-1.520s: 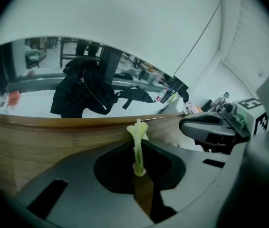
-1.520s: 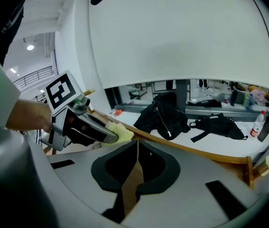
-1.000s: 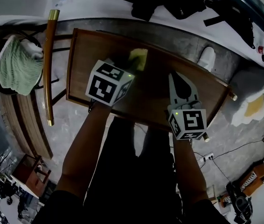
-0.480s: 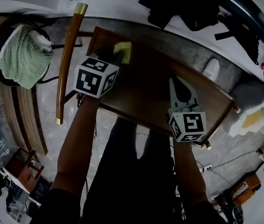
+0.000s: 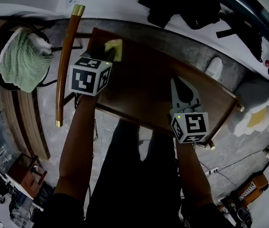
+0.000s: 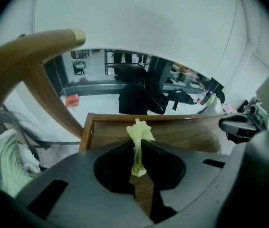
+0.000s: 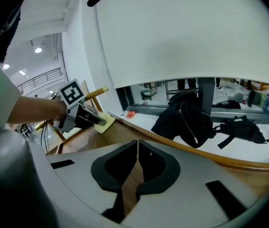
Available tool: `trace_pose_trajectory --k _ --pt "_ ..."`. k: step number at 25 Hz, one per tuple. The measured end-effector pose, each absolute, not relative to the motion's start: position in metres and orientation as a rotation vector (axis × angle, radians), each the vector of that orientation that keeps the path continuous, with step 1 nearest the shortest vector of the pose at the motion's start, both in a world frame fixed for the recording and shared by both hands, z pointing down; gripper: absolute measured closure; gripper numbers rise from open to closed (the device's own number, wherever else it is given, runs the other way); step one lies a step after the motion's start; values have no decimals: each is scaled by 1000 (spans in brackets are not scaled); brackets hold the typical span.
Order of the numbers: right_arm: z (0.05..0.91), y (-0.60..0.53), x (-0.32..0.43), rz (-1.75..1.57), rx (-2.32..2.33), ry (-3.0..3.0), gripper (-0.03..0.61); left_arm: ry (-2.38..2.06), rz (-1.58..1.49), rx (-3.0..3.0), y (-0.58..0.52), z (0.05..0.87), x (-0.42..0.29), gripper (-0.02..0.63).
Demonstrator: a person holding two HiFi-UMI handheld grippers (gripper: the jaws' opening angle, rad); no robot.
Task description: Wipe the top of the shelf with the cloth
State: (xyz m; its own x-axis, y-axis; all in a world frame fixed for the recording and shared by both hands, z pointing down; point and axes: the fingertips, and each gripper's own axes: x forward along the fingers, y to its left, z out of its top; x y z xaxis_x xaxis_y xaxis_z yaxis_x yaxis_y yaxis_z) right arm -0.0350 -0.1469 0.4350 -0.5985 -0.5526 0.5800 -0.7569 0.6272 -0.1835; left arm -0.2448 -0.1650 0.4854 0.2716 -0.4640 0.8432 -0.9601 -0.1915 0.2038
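Observation:
The shelf top [image 5: 148, 87] is a dark brown wooden board running from upper left to lower right in the head view. My left gripper [image 5: 110, 56] is shut on a pale yellow cloth [image 5: 115, 48], which lies on the board near its far left corner. In the left gripper view the cloth [image 6: 138, 139] stands pinched between the jaws of the left gripper [image 6: 137, 146], over the shelf top [image 6: 187, 132]. My right gripper [image 5: 179, 82] hovers over the right half of the board, shut and holding nothing. The right gripper view shows its closed jaws [image 7: 137, 146] and the cloth [image 7: 105, 123] far to the left.
A curved wooden rail [image 5: 66, 56] with a brass cap runs just left of the shelf. A green towel [image 5: 19, 61] lies in a round frame further left. Black clothing and bags [image 5: 187, 4] lie on the white ledge behind the shelf. A white shoe-like object [image 5: 214, 68] sits by the far edge.
My left gripper has slid the cloth to the left along the shelf top, ending near the far left corner. The right gripper has stayed over the right half.

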Motion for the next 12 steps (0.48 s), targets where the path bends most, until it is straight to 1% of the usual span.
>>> trace_pose_trajectory --k 4,6,9,12 --pt "428 -146 -12 575 1068 -2369 552 -1342 783 1762 -164 482 -249 575" --pt "425 -144 8 577 1092 -2365 552 -1352 780 1779 -161 476 -240 575" --pt "420 -143 44 588 1139 -2366 552 -1308 806 1848 -153 467 -201 575" --pt "414 -140 85 574 1201 -2346 552 -1184 712 1900 -143 459 -134 575"
